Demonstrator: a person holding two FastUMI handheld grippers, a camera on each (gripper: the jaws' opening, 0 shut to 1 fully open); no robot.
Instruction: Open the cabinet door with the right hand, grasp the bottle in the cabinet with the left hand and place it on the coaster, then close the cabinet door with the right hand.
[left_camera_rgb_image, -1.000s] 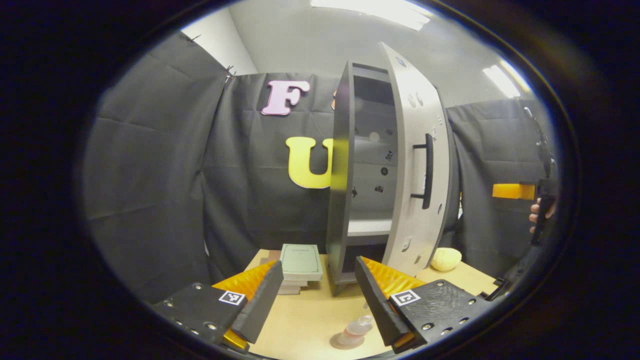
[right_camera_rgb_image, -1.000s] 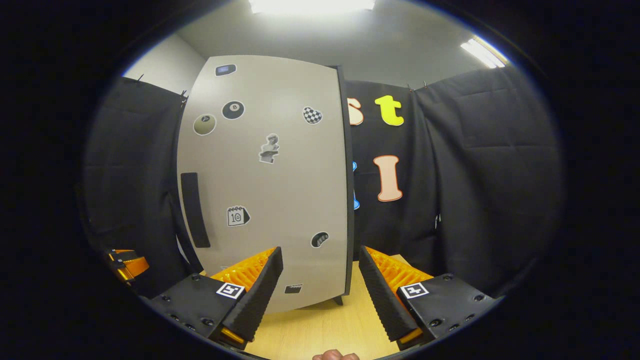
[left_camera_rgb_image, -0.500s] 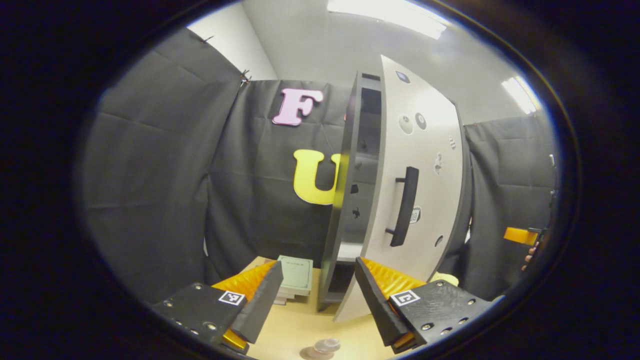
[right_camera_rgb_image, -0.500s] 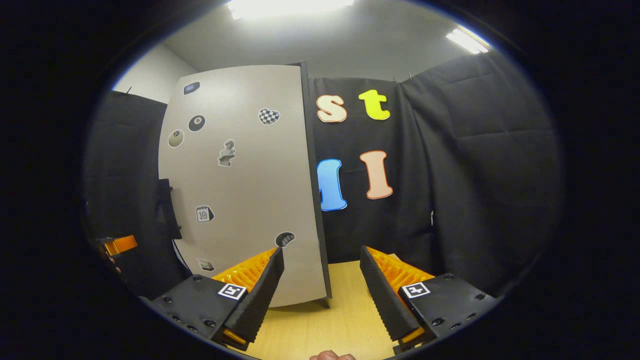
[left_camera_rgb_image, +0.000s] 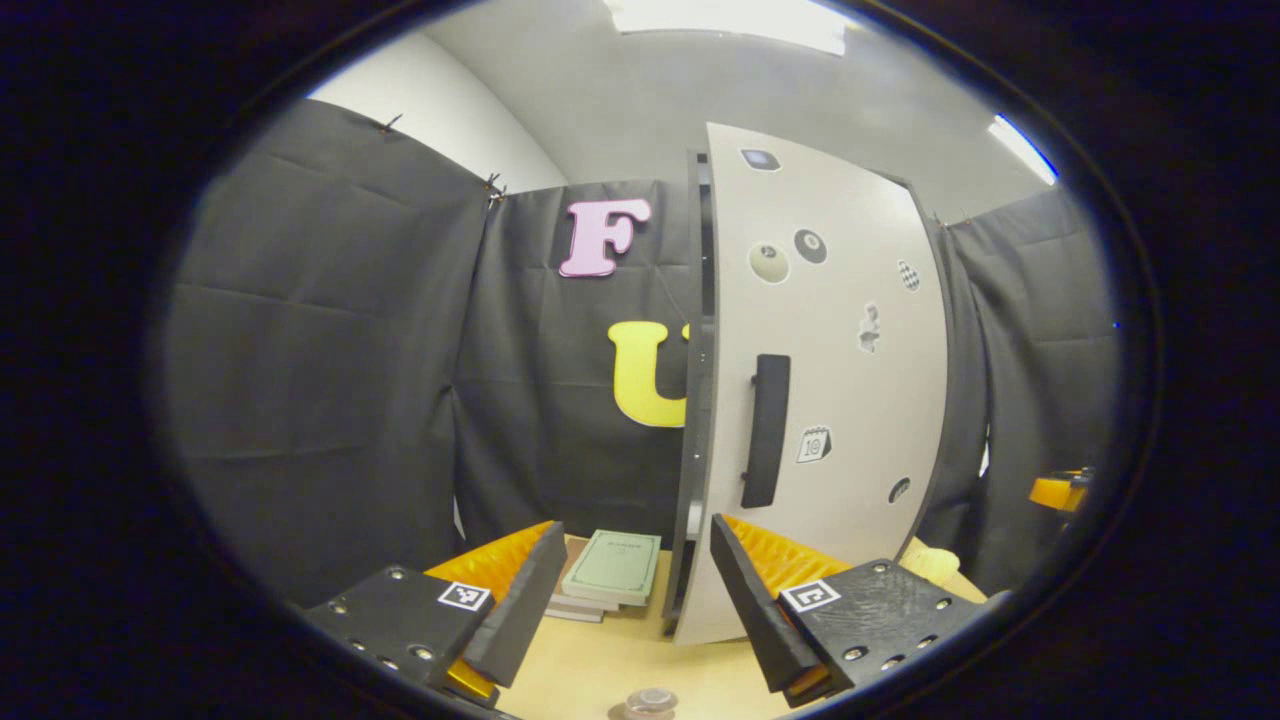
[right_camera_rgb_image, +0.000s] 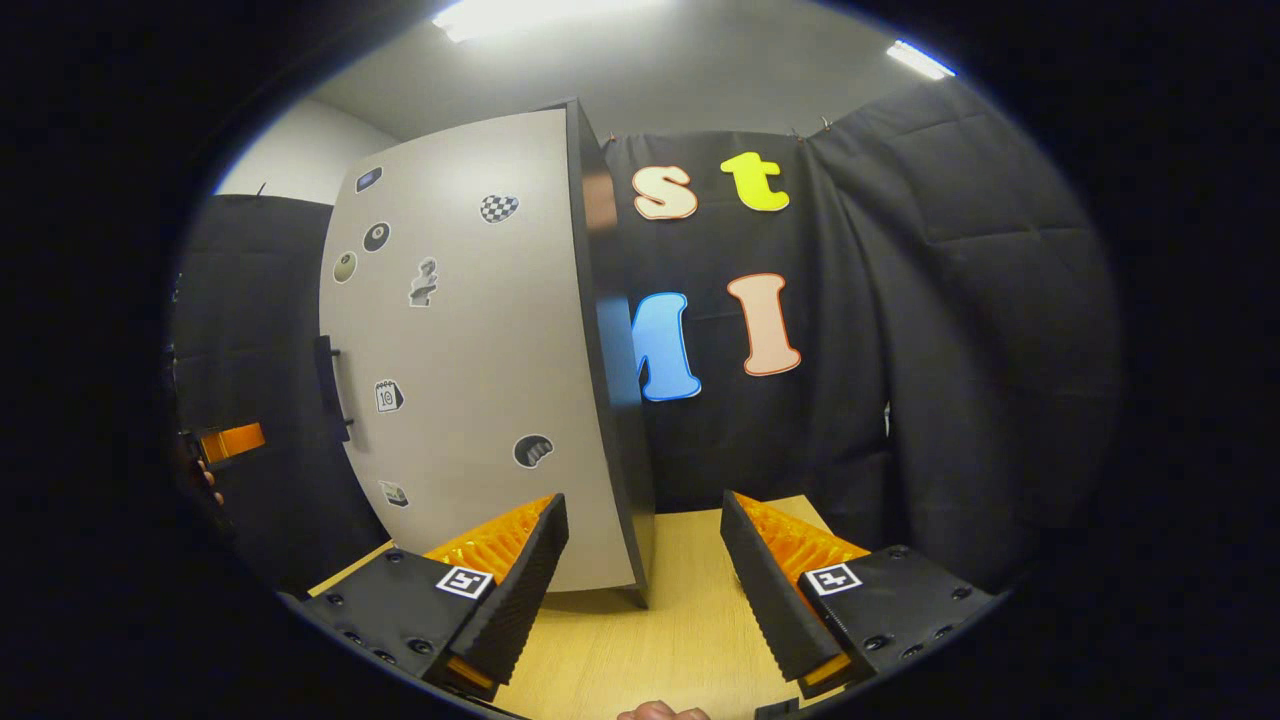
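While the cabinet door (left_camera_rgb_image: 830, 380) has swung nearly shut past the spread left gripper (left_camera_rgb_image: 636, 590), with the bottle (left_camera_rgb_image: 650, 700) standing on the surface below, the right gripper (right_camera_rgb_image: 643, 575) hangs spread beside it, so closing seems almost done.

Pale grey cabinet door (left_camera_rgb_image: 830, 380), dotted with small black-and-white stickers (left_camera_rgb_image: 813, 444), one of them checkered, and a black handle (left_camera_rgb_image: 766, 430). Dark charcoal cabinet side (right_camera_rgb_image: 610, 340). Light wood-tone table (right_camera_rgb_image: 640, 650). Near its far edge, a pale green book (left_camera_rgb_image: 615, 565).
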